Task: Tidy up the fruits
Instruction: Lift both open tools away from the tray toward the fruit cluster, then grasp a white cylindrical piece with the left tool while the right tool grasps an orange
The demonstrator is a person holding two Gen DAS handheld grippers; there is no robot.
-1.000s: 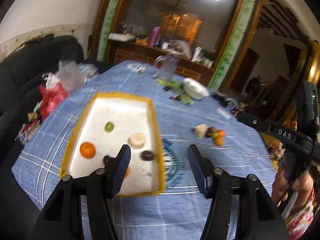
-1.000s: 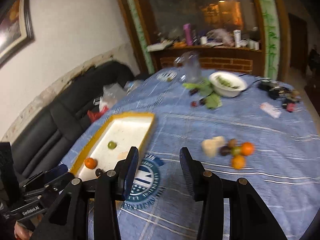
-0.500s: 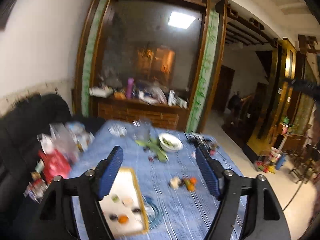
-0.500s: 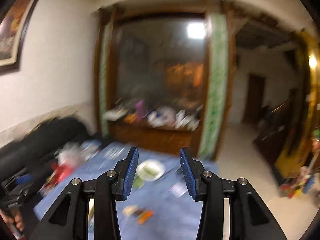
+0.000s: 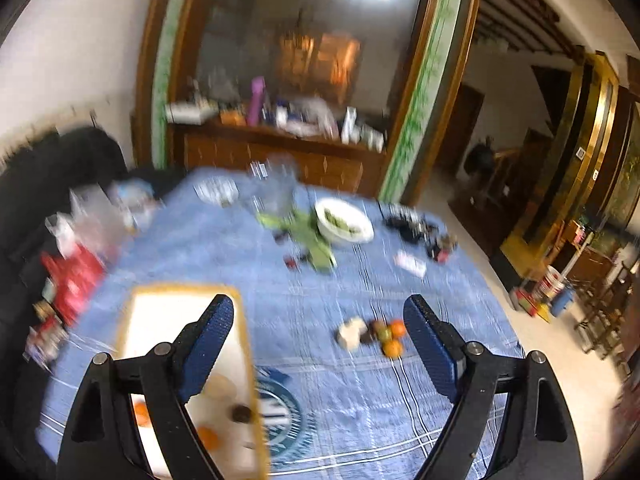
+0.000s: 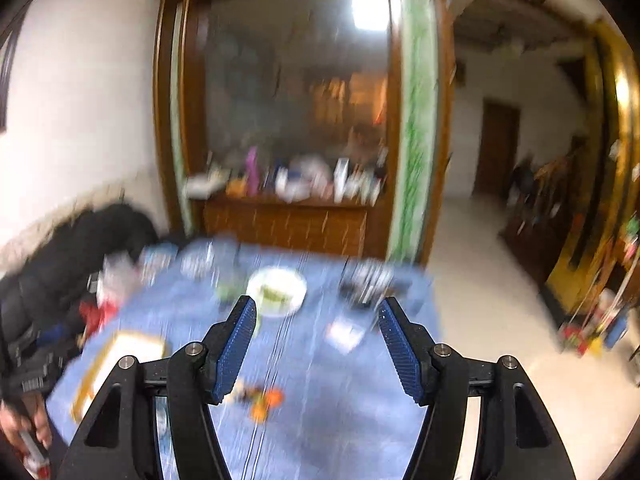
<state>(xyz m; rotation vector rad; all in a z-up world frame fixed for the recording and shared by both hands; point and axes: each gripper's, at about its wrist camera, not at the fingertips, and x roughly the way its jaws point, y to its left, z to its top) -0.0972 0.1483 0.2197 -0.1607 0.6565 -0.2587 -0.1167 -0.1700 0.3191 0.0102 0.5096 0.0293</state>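
left gripper up close, jaws spread wide and nothing between them; they've just been opening. right gripper the same story, jaws parted with only air in the gap, also just been opening. both hang above the table's near edge, angled down at it, which reads to me as a pause between picks rather than a reach.

under the left finger sits the tray, yellow rim, white floor, at the near left of the table. inside at its near end: an orange, another orange thing half hidden behind the finger, a dark fruit against the right rim, and a pale round piece. so some fruit is already sorted.

just past the grippers, toward the near right of the cloth, the loose pile: a pale chunk, something dark, something greenish, two oranges, all touching in one clump. that's what's left to move, i'd say. in the right view it shows as an orange smear low between the fingers, too blurred to count.

path from pile to tray looks clear, only bare cloth and a round printed logo.

further out, mid table: green leaves, then a white bowl with greens, a small packet and dark clutter near the right edge. far left corner holds plastic bags, with a black sofa beside. at the back, a wooden sideboard crowded with bottles.
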